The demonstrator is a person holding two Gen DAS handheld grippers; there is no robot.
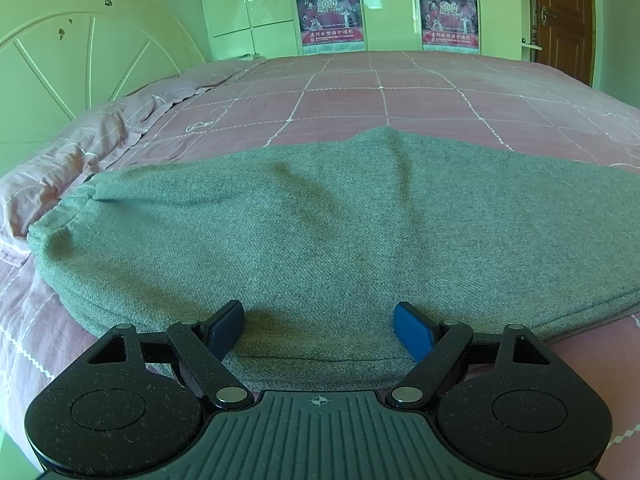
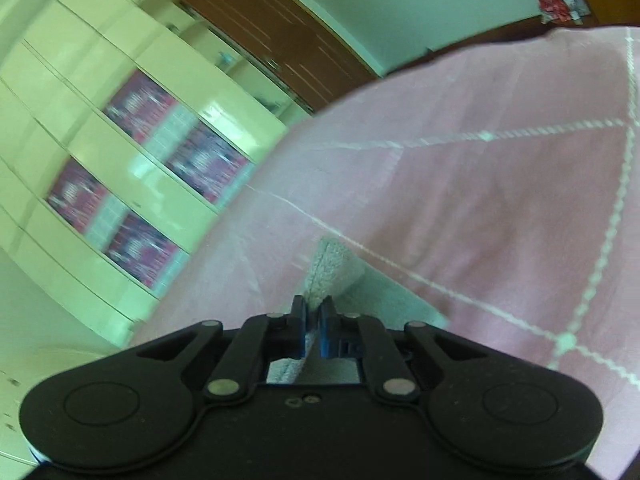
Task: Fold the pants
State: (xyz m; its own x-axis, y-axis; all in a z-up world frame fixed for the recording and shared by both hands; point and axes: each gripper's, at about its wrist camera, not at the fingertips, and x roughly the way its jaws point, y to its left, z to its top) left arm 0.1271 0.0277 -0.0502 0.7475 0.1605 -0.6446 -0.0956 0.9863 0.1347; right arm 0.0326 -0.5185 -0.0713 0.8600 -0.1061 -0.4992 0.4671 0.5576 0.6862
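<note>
Grey wool pants (image 1: 312,232) lie folded in layers on the pink checked bed (image 1: 400,96). My left gripper (image 1: 320,324) is open, its blue pads (image 1: 414,334) spread over the near edge of the pants, holding nothing. In the right wrist view my right gripper (image 2: 314,320) is shut on a grey edge of the pants (image 2: 334,268), which sticks up beyond the fingertips above the bed (image 2: 500,200). That view is tilted and blurred.
A cream headboard (image 1: 72,64) and a pink pillow (image 1: 80,148) are at the left. Cream wardrobes with red posters (image 1: 328,12) and a brown door (image 1: 564,12) stand behind the bed. The wardrobes (image 2: 132,152) also show in the right wrist view.
</note>
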